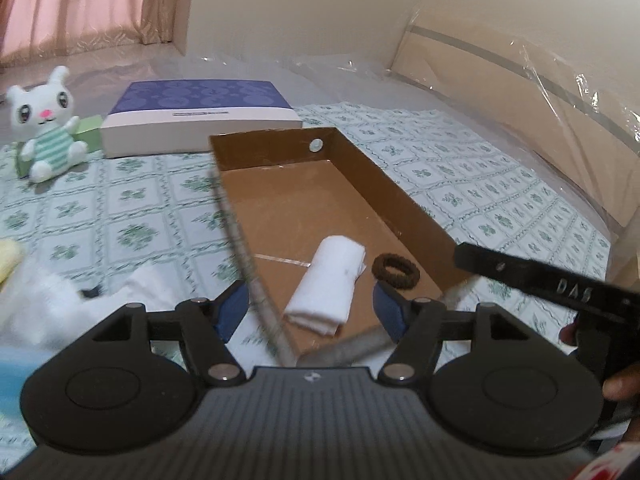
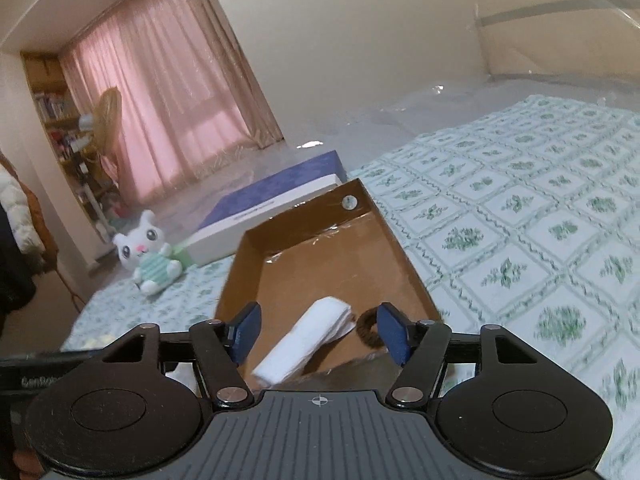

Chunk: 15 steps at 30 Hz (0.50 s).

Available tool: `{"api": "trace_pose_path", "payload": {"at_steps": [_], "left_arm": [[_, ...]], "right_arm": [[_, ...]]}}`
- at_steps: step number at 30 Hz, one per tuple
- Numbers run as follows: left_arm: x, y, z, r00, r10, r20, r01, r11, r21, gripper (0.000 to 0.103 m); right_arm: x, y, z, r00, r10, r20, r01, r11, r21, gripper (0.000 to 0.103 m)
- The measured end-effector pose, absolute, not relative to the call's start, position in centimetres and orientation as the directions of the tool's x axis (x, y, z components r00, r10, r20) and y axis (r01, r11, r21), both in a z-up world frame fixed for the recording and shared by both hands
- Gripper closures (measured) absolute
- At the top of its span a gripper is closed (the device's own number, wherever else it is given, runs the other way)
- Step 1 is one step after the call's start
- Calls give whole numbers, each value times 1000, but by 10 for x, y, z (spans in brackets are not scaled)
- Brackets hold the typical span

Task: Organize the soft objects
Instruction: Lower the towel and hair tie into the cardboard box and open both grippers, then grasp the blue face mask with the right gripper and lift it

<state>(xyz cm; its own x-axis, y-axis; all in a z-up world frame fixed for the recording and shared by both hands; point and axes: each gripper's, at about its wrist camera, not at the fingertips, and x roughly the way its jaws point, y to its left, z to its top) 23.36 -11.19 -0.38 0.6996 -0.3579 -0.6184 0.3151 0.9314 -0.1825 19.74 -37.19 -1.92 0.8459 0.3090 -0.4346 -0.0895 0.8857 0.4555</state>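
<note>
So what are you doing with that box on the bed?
Tidying soft things into the brown cardboard box. A rolled white cloth and a brown hair scrunchie already lie inside. Both the left gripper and right gripper hover open, holding nothing. The white bunny toy sits outside.

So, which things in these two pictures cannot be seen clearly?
- White and yellow soft items, left wrist view: blurred, cut by the left edge.
- Hair tie, right wrist view: partly hidden behind the right tool's finger.
- Green block, left wrist view: mostly behind the plush bunny.
</note>
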Motion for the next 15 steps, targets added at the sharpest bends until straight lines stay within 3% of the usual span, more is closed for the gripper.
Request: {"api": "trace_pose_path", "payload": {"at_steps": [15], "left_arm": [[137,-14,3,754,-219,-619,160,976,-151,36]], "right_arm": [[136,-319,-14,773,438,-459,-200,855,478,38]]}}
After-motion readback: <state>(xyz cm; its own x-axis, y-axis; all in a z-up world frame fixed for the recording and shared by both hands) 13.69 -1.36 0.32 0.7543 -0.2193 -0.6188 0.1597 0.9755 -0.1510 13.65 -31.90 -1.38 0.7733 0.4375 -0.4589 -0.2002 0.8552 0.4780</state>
